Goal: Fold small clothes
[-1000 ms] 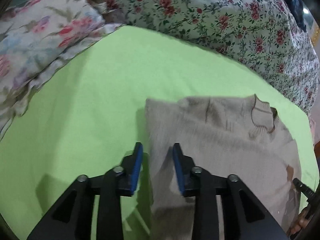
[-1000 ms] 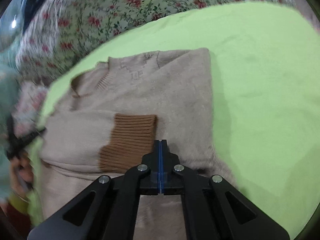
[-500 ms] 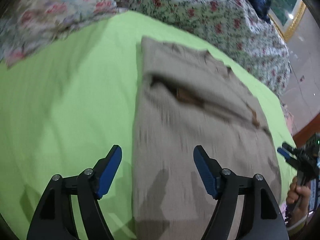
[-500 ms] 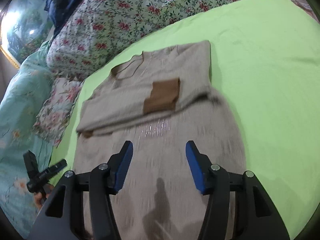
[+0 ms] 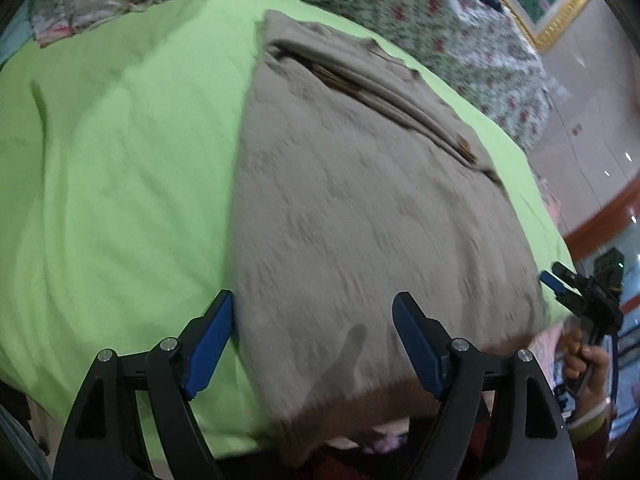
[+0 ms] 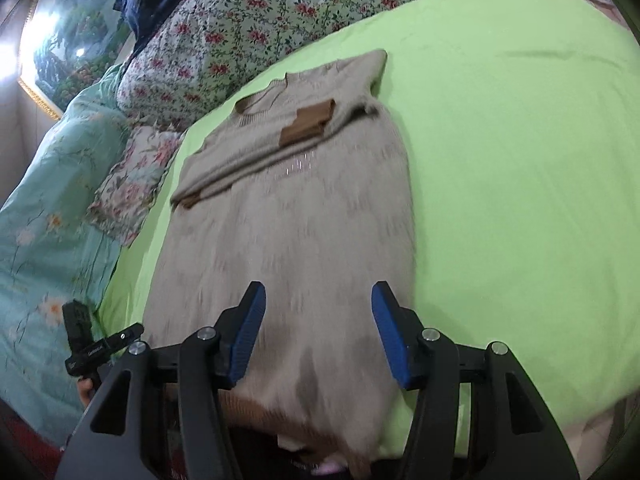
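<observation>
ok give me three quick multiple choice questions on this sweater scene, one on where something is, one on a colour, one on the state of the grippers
1. Where does the sweater lie?
A. on the green sheet
B. on the flowered quilt
C. on the floor

2. What colour are the cuffs folded across its chest?
A. blue
B. brown
C. white

3. How do the left hand-held gripper and right hand-held gripper stand?
A. both shut on cloth
B. one open, one shut
C. both open, holding nothing

Answers:
1 A, green sheet shows along both its sides.
2 B, the ribbed bands are darker brown than the beige knit.
3 C, each pair of blue pads stands wide apart above the lower sweater.
</observation>
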